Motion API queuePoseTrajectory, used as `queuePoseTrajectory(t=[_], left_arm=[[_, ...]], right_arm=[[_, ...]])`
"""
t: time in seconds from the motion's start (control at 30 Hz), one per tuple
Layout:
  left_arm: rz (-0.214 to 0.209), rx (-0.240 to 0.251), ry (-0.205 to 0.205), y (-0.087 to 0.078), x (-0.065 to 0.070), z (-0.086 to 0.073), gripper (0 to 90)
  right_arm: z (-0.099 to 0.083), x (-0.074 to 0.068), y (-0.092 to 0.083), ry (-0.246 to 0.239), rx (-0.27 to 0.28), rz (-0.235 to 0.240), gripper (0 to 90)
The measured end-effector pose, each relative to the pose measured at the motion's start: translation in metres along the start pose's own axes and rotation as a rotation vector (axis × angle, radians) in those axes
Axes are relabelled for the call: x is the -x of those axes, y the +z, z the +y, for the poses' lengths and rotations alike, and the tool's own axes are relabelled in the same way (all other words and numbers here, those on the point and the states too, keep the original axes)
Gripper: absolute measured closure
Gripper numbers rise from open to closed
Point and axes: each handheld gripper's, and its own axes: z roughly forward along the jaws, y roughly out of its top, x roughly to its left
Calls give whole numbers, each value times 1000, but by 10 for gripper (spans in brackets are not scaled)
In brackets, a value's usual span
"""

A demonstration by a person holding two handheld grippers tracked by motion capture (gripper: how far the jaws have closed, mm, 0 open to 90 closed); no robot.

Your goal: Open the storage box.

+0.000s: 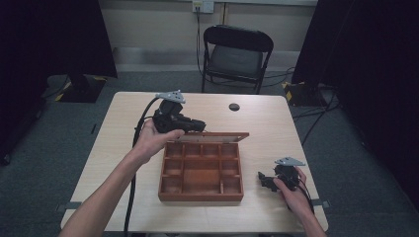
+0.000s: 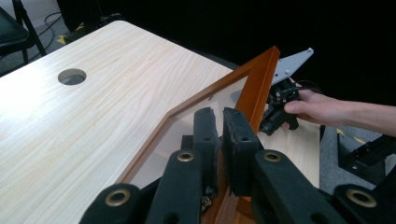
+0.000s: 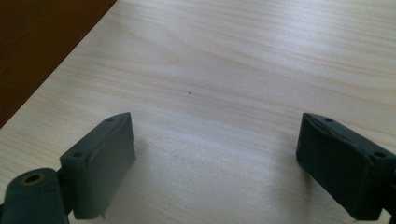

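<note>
Forearms come in from the near edge of the table [image 1: 123, 106], one to each side of the wooden box [image 1: 201, 173], which sits a little nearer than the table's middle. That box is a shallow tray split by thin wooden walls: a row of small cells along its far side, smaller cells down each flank, and one large compartment in the centre. Every cell that can be seen holds nothing; only bare wood shows on the floors.

Its lid [image 1: 212, 137] stands raised along the box's far edge, a wooden frame around a clear pane. The left gripper [image 1: 200, 127] reaches the lid from the box's far left corner, and in the left gripper view its jaws are pressed together on the lid's frame [image 2: 219, 126], one pad on each face of the wood. Through the pane the table's grain shows.

To the right of the box, near its front corner and apart from it, the right gripper [image 1: 263, 180] rests low by the tabletop. In the right gripper view its jaws stand wide apart with nothing but bare tabletop between them, and the box's brown side [image 3: 42, 51] shows at one corner.

Beyond the box, a round hole [image 1: 234, 106] is cut in the tabletop.
</note>
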Motion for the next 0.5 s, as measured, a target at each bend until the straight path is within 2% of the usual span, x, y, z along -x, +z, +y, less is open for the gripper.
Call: queuePoseTrajectory(t=[0.5], left_arm=[[1,-6,5,0,1,0,844]], right_arm=[[0,0,0,0,0,0,107]])
